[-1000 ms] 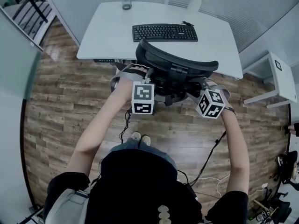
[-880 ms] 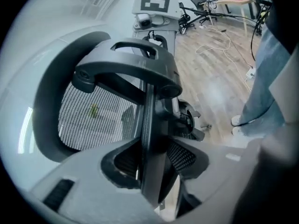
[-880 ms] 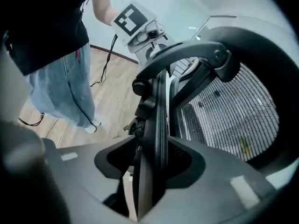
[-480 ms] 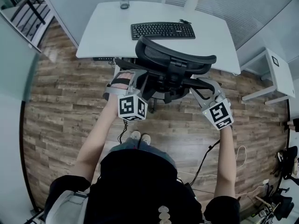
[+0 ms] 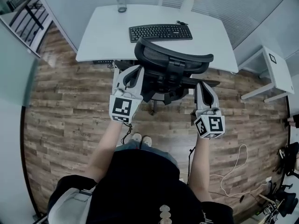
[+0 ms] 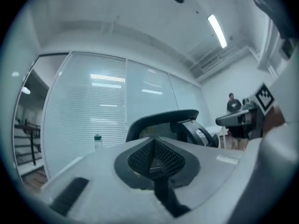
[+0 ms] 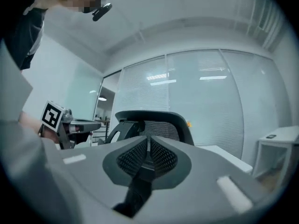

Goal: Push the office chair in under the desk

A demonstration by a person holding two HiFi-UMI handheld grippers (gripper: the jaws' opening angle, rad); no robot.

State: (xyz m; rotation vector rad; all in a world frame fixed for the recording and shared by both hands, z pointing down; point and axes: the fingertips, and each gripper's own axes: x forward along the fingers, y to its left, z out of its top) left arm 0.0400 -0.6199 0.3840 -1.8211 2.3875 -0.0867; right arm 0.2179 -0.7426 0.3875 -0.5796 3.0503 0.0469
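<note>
The office chair (image 5: pixel 174 62) stands at the desk's (image 5: pixel 100 36) near edge, its back straight ahead between the empty, shut left gripper (image 5: pixel 134 73) and the equally near right gripper (image 5: pixel 202 85), whose jaws have just been closing on nothing.

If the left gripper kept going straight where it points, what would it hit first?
Probably the back of the office chair, which sits straight ahead of the left gripper, beyond its closed jaws; depth is hard to judge.
</note>
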